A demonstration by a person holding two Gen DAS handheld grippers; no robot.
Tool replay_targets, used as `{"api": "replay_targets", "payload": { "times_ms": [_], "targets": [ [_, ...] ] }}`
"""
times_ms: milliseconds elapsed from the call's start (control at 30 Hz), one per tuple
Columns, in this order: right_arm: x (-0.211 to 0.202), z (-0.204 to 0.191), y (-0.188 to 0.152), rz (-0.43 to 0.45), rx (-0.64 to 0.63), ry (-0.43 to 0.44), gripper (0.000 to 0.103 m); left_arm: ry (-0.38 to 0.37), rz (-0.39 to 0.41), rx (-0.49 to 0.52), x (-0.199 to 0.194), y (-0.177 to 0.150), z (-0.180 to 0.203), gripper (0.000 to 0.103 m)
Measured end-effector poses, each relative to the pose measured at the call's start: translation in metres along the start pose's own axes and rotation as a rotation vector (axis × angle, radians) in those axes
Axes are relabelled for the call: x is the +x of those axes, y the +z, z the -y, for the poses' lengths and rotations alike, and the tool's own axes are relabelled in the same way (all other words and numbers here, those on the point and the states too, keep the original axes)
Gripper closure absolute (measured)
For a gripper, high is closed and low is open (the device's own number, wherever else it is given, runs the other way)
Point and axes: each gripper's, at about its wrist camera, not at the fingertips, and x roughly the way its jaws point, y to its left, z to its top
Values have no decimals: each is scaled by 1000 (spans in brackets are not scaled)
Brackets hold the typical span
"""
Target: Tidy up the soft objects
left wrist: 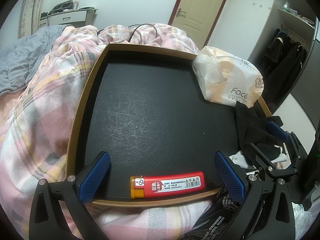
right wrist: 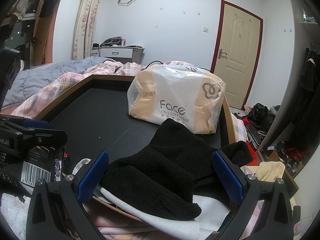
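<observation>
Both tongs gape wide and hold nothing: the right tongs [right wrist: 160,177] straddle the black sock [right wrist: 160,172] draped over the tray's near corner, seemingly lined up to pinch it, while the left tongs [left wrist: 163,177] hover over the lighter [left wrist: 167,184]. The tray [left wrist: 78,108], resting on the bed [left wrist: 40,100], holds the tissue pack [left wrist: 228,78] in its far corner, the lighter by its near rim.

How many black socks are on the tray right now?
2 that I can make out: one black sock at the tray's near edge between the right tongs, another overlapping behind it. More may be hidden underneath.
</observation>
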Motion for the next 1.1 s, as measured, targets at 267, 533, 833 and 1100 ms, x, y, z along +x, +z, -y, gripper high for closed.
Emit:
{"api": "replay_targets", "payload": {
  "times_ms": [267, 533, 833, 1100],
  "targets": [
    [-2, 0, -3, 6, 3, 3, 0, 0, 1, 0, 0, 0, 0, 0],
    [-2, 0, -3, 8, 2, 3, 0, 1, 1, 0, 0, 0, 0, 0],
    [-2, 0, -3, 8, 2, 3, 0, 1, 0, 0, 0, 0, 0, 0],
    [-2, 0, -3, 8, 2, 3, 0, 1, 0, 0, 0, 0, 0, 0]
  ]
}}
